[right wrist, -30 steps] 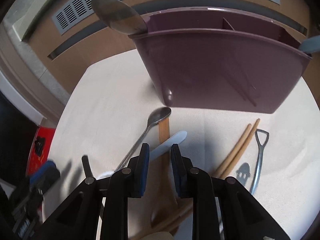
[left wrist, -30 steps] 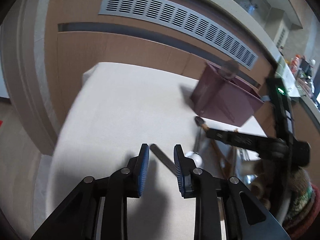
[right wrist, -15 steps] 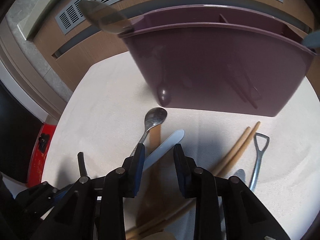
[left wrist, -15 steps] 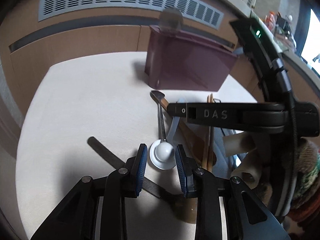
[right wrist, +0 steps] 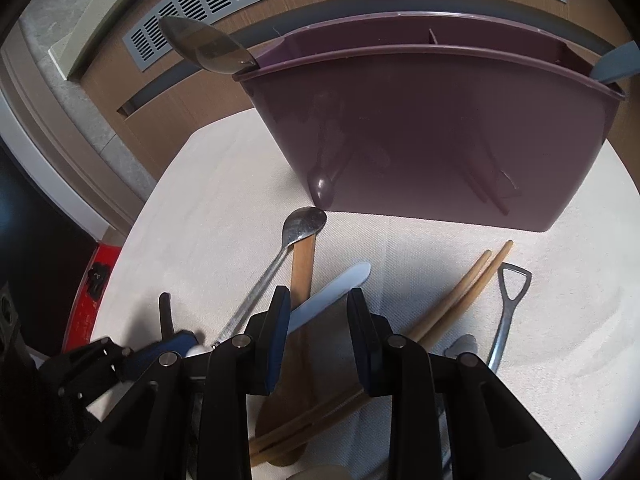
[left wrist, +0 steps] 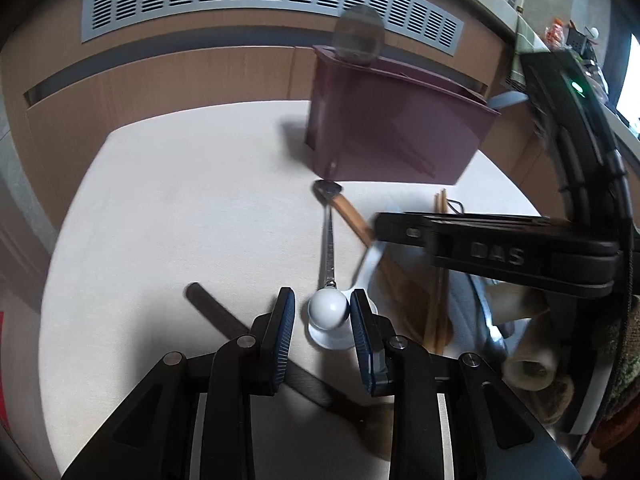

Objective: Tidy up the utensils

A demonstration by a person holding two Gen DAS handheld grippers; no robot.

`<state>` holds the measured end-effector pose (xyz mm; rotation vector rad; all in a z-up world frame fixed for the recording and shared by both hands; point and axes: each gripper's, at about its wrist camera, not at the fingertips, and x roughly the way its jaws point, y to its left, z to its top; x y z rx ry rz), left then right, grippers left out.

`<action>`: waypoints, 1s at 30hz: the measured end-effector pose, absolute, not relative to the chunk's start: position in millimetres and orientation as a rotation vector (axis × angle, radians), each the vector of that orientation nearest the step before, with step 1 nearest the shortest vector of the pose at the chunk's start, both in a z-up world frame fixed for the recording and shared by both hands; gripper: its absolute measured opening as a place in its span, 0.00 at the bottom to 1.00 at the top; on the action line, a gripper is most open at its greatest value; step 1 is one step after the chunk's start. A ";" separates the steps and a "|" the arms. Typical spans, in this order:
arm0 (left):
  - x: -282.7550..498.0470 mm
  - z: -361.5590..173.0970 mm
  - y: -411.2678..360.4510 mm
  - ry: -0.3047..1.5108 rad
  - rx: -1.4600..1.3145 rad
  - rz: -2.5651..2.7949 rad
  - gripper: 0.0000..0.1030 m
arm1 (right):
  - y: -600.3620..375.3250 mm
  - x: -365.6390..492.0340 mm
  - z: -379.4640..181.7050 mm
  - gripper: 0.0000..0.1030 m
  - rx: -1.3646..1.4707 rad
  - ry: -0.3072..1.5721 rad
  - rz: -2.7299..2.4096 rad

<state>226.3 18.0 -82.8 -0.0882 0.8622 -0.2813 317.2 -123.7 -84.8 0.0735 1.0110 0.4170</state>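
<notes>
Left wrist view: your left gripper (left wrist: 323, 314) hangs with its jaws released on either side of a white ceramic spoon (left wrist: 329, 316), neither pad pressing it. A black handle (left wrist: 224, 316) runs diagonally beneath the left finger. Beyond lies a metal spoon (left wrist: 329, 240) over a wooden spatula (left wrist: 354, 216); your right gripper (left wrist: 404, 230) crosses in from the right. The maroon utensil caddy (left wrist: 392, 136) stands at the table's (left wrist: 160, 208) far edge, a large spoon (left wrist: 359, 32) upright in its left end.

In the right wrist view, your right gripper's jaws stand apart above a pale blue knife (right wrist: 332, 292), not clamping it; they have just been closing slightly. Wooden chopsticks (right wrist: 464, 294) and a metal peeler-like tool (right wrist: 510, 300) lie to the right.
</notes>
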 end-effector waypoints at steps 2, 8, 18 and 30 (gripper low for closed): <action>228.4 -83.4 26.8 0.863 -0.102 -0.261 0.29 | -126.4 315.0 -82.8 0.16 0.040 1.005 0.401; 233.6 -86.1 51.2 0.873 -0.135 -0.191 0.29 | -152.6 305.2 -86.3 0.06 -0.089 0.986 0.339; 224.1 -70.8 77.9 0.818 -0.223 -0.198 0.29 | -155.3 306.2 -63.0 0.21 0.095 0.951 0.489; 199.5 -47.5 150.8 0.714 -0.255 0.054 0.31 | -93.4 344.1 -85.9 0.24 0.106 1.050 0.333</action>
